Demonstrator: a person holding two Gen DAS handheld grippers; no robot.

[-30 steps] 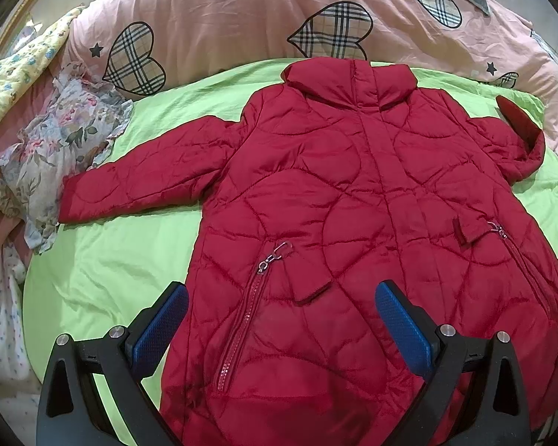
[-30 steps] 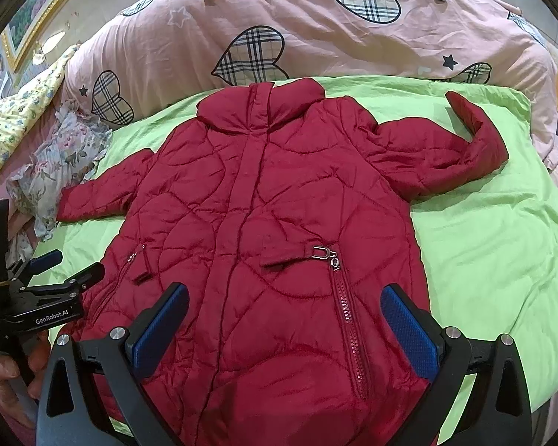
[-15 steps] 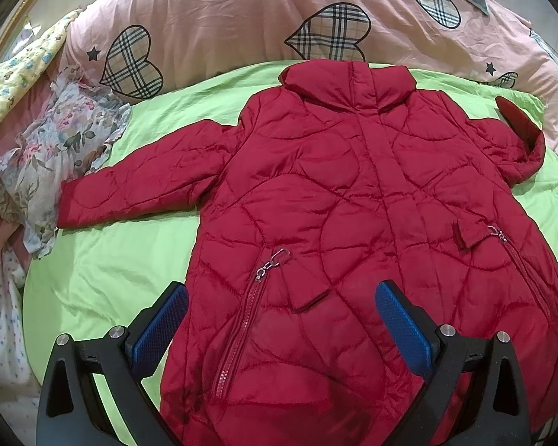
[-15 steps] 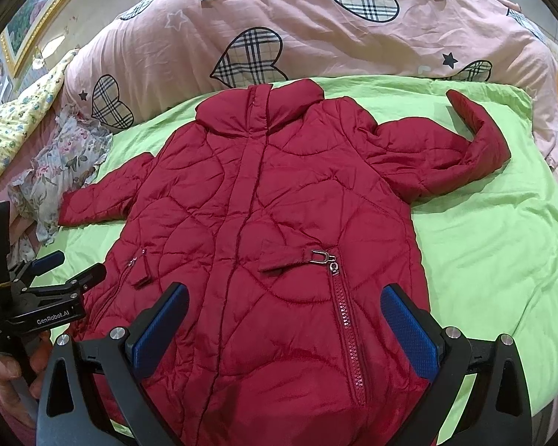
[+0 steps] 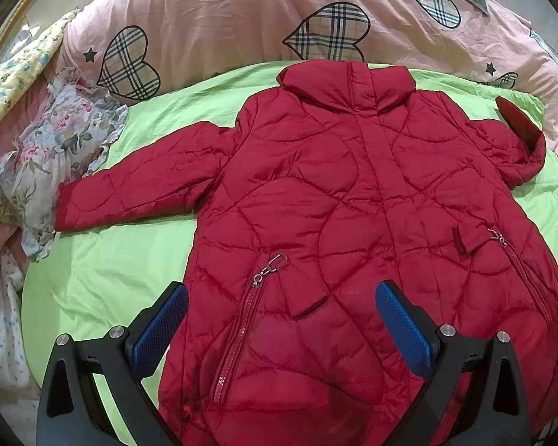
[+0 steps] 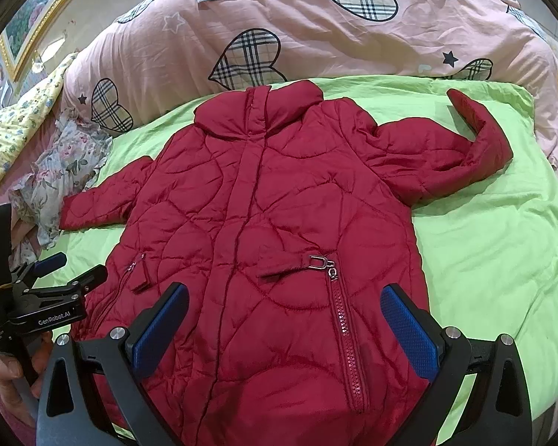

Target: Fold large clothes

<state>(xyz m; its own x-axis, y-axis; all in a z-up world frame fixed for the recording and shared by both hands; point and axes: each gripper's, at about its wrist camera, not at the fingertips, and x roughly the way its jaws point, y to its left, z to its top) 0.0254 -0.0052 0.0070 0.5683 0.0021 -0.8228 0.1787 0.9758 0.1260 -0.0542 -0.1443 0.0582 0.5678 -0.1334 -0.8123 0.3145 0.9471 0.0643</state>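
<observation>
A red quilted coat (image 5: 353, 200) lies front up on a green sheet (image 5: 104, 271), collar toward the far pillows. It also shows in the right wrist view (image 6: 271, 230). Its left sleeve (image 5: 137, 189) lies straight out. Its right sleeve (image 6: 450, 160) is bent, cuff pointing up. My left gripper (image 5: 281, 316) is open above the coat's lower left part, by the left pocket zip (image 5: 241, 327). It also shows in the right wrist view (image 6: 67, 271). My right gripper (image 6: 284, 316) is open above the lower right part, near the right pocket zip (image 6: 342, 319).
A pink duvet (image 5: 223, 18) with plaid hearts lies behind the coat. A floral garment (image 5: 44, 160) is crumpled at the left beside the sleeve cuff. A yellow floral cloth (image 6: 15, 133) lies far left. Bare green sheet (image 6: 483, 245) spreads right of the coat.
Both views have shifted slightly, so the coat sits a little lower in frame. Both grippers stay open; the coat has not moved.
</observation>
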